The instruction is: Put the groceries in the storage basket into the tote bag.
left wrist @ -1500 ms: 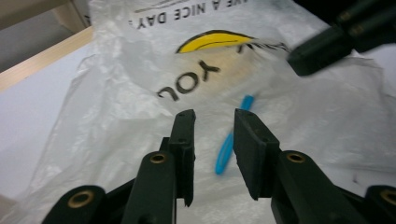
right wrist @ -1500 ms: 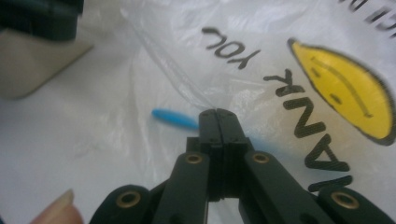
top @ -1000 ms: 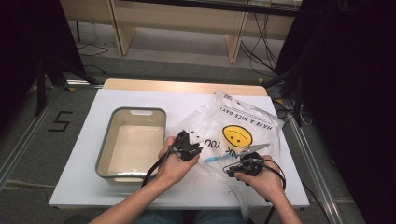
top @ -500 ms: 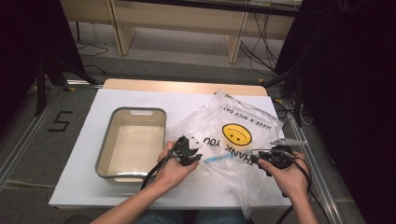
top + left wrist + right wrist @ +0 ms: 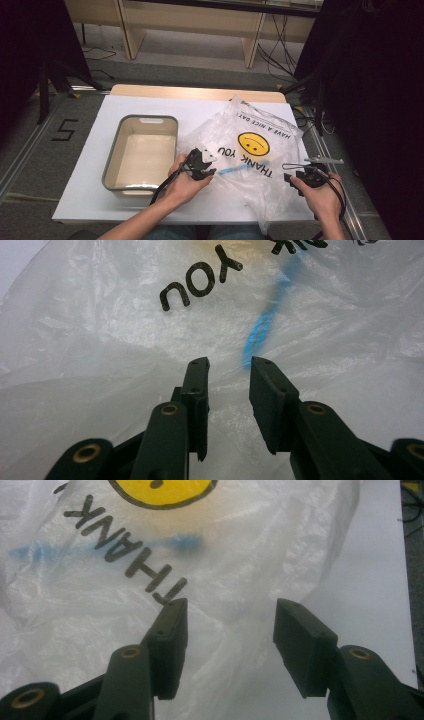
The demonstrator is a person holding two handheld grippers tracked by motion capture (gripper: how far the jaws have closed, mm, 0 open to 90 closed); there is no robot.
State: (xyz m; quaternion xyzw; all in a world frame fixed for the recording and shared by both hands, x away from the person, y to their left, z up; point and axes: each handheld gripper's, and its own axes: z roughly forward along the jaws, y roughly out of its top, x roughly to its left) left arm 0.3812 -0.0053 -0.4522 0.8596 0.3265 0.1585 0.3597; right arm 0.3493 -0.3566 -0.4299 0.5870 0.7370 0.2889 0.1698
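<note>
A clear plastic bag [image 5: 250,150] printed with a yellow smiley and "THANK YOU" lies crumpled on the white table [image 5: 100,200]. A blue streak [image 5: 240,170] shows through its film. My left gripper [image 5: 205,162] rests at the bag's left edge. In the left gripper view its jaws [image 5: 229,362] have just been opening and stand apart over the bag [image 5: 150,340], pressing nothing. My right gripper [image 5: 292,172] is at the bag's right edge. Its jaws [image 5: 227,602] have also just been opening, with loose film [image 5: 225,555] beyond the gap and nothing gripped.
An empty grey-rimmed beige bin [image 5: 115,165] stands left of the bag, close to my left hand. The table's right edge [image 5: 305,150] runs close by my right hand. Wooden furniture legs and cables are on the floor behind the table.
My right hand has moved right, from the middle of the bag to its right edge, and its jaws have opened. The left jaws have opened a little; the left hand stayed put.
</note>
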